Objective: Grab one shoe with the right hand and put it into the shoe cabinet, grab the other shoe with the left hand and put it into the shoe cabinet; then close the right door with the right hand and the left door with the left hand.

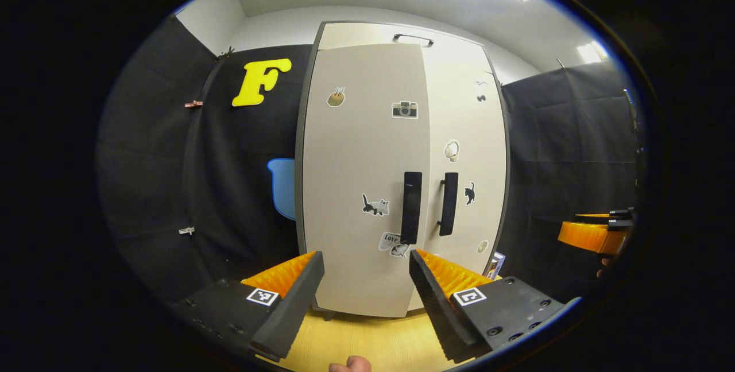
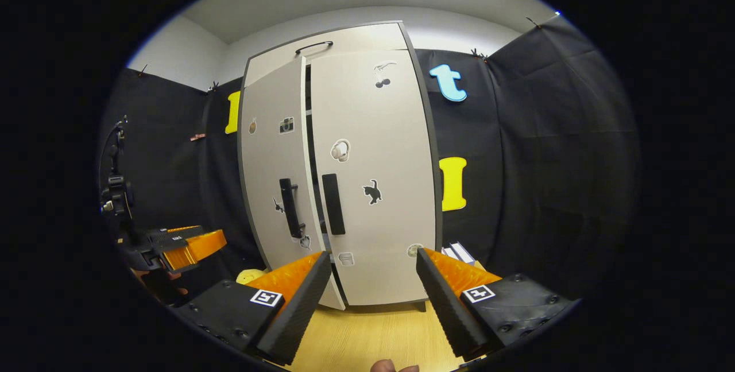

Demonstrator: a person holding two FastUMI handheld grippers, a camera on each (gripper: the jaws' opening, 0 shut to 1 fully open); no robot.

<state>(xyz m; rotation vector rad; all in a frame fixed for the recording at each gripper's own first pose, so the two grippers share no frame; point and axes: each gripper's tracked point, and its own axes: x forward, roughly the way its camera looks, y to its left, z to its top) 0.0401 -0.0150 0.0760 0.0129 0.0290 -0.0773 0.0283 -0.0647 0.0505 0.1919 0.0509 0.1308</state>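
Judging by how things sit, the shoes are probably already put away, since none can be seen on the floor (image 2: 367,332). The shoe cabinet (image 1: 367,177) stands straight ahead of both grippers against the black cloth wall. Its right door (image 2: 373,182) looks shut flat, while the left door (image 2: 275,188) is left slightly ajar, with a dark gap seen between the two in the right gripper view.

The left gripper (image 1: 366,286) is held with its fingers spread wide and nothing between them, aimed at the lower part of the left door. The right gripper (image 2: 373,283) is spread the same way, empty too, and pointed at the foot of the right door.

Handling-wise, the door is reckoned to be a light, stiff panel on hinges, so no squeeze should be needed, just a flat push on the free edge near the left handle (image 1: 411,206). The bar handle looks smooth and could be slippery if pinched. The right handle (image 1: 448,204) sits just beside it.

Stickers are dotted over both doors: a camera sticker (image 1: 405,109), a cat sticker (image 2: 372,192). One sticker (image 1: 390,240) low on the left door seems to carry a word starting "Love", but the rest can't be made out. No brand can be read.
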